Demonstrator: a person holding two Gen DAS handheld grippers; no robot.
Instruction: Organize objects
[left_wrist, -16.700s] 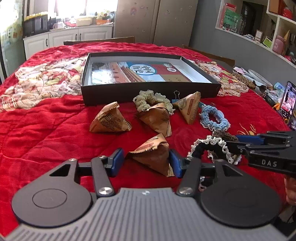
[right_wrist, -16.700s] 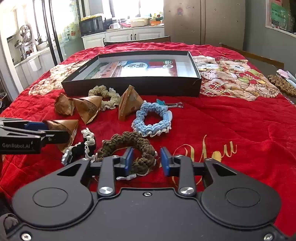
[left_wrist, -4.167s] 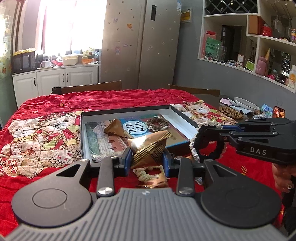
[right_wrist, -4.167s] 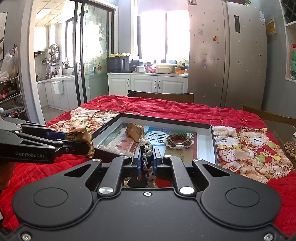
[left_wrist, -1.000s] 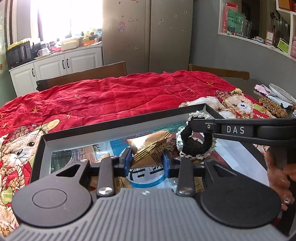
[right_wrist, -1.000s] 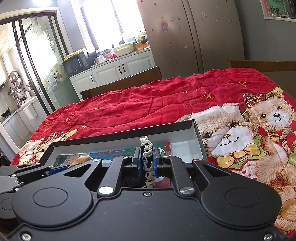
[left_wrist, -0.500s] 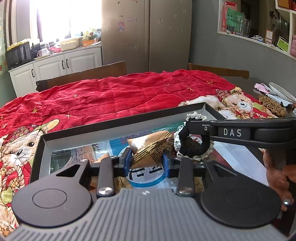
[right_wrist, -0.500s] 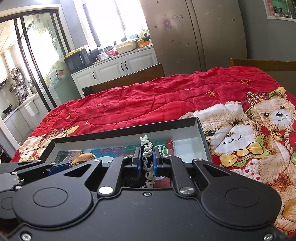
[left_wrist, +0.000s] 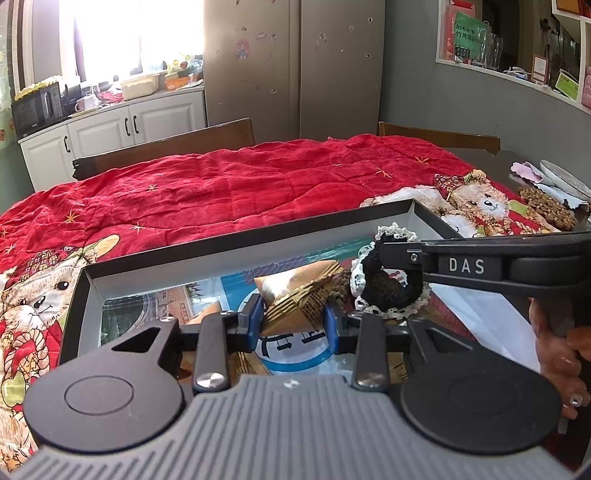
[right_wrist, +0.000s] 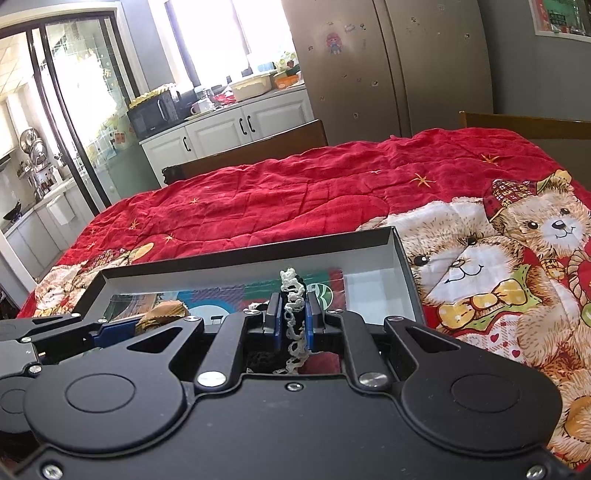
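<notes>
My left gripper (left_wrist: 293, 317) is shut on a brown pyramid-shaped paper packet (left_wrist: 301, 291), held over the open black box (left_wrist: 229, 245) with its printed floor. Beside it on the right, my right gripper (left_wrist: 388, 254) is shut on a black scrunchie with white lace trim (left_wrist: 391, 291), which hangs over the box's right half. In the right wrist view the lace scrunchie (right_wrist: 293, 314) is pinched between the blue pads of my right gripper (right_wrist: 293, 319), and the packet (right_wrist: 160, 314) shows at lower left in the left gripper. Another brown packet (left_wrist: 210, 312) lies in the box, mostly hidden.
The box's rim (right_wrist: 258, 254) rests on a red quilt with teddy bears (right_wrist: 480, 258) covering the table. Wooden chair backs (left_wrist: 166, 146) stand behind the table. A person's hand (left_wrist: 554, 343) grips the right tool. A plate and beaded mat (left_wrist: 546, 206) lie at far right.
The right gripper with the scrunchie has drifted slightly left and lower over the box. The left gripper and its packet have stayed put.
</notes>
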